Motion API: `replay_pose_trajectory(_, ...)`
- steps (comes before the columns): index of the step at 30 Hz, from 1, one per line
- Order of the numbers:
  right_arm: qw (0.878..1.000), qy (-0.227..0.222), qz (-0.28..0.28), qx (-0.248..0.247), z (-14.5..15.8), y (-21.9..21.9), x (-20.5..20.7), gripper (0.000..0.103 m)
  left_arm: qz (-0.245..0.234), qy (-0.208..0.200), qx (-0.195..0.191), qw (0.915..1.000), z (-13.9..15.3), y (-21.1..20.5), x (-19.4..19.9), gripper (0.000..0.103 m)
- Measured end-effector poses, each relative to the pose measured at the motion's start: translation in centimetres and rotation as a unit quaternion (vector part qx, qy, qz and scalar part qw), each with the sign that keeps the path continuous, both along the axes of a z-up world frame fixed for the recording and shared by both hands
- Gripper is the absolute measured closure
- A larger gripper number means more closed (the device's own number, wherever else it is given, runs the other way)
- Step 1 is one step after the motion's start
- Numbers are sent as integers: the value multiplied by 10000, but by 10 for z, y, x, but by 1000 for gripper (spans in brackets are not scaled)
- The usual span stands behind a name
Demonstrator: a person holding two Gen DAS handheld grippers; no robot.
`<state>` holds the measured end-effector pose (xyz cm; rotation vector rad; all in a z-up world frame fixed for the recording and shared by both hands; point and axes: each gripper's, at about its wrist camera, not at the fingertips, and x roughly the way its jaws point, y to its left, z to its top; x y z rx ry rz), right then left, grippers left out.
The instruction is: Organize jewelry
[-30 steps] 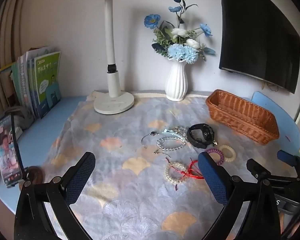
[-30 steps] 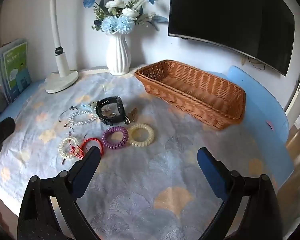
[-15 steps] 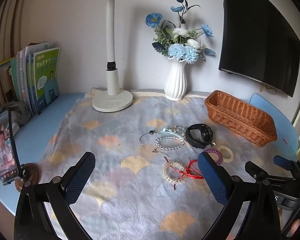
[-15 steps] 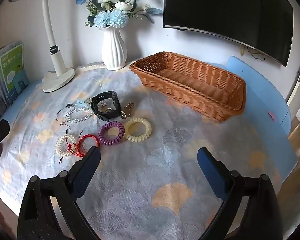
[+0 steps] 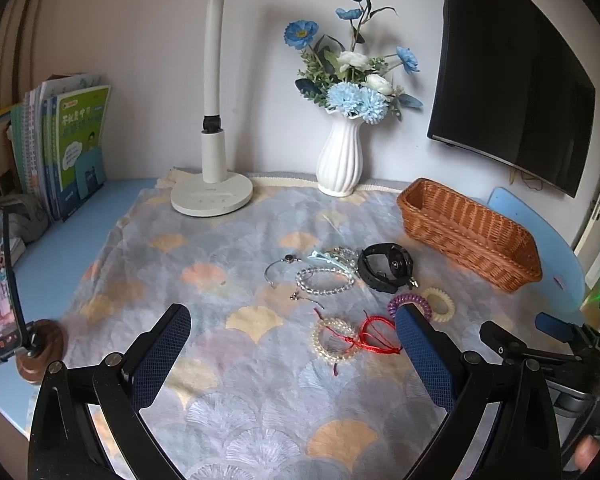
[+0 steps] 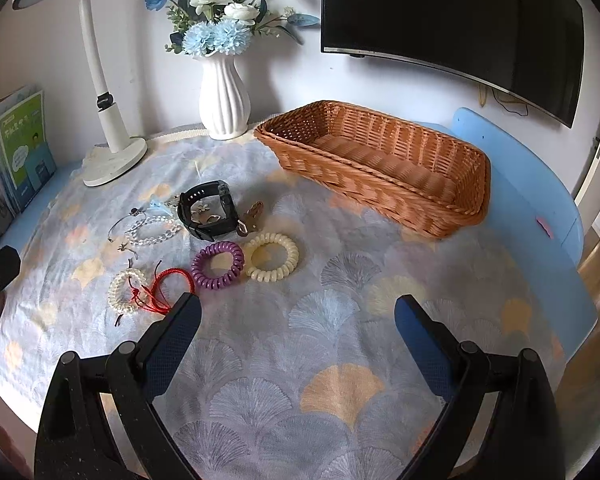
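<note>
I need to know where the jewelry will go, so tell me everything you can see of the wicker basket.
The basket is a long, shallow rectangular tray of woven orange-brown wicker with a braided rim and flared walls. It stands upright and looks empty, its slatted floor bare. It rests on the patterned cloth, its far end reaching the blue table, right of the vase and below the screen. Nothing touches it; the jewelry lies apart to its left, and both claws are away from it.
</note>
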<state>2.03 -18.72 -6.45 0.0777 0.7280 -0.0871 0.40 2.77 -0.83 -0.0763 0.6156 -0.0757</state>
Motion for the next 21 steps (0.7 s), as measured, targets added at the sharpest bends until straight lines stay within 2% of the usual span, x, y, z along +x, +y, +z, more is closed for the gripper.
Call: replay_pose_trajectory(21,10000,39,-40,-49,-1,-3,1,4,-14,109,-112,9999,-6,-2,3,1)
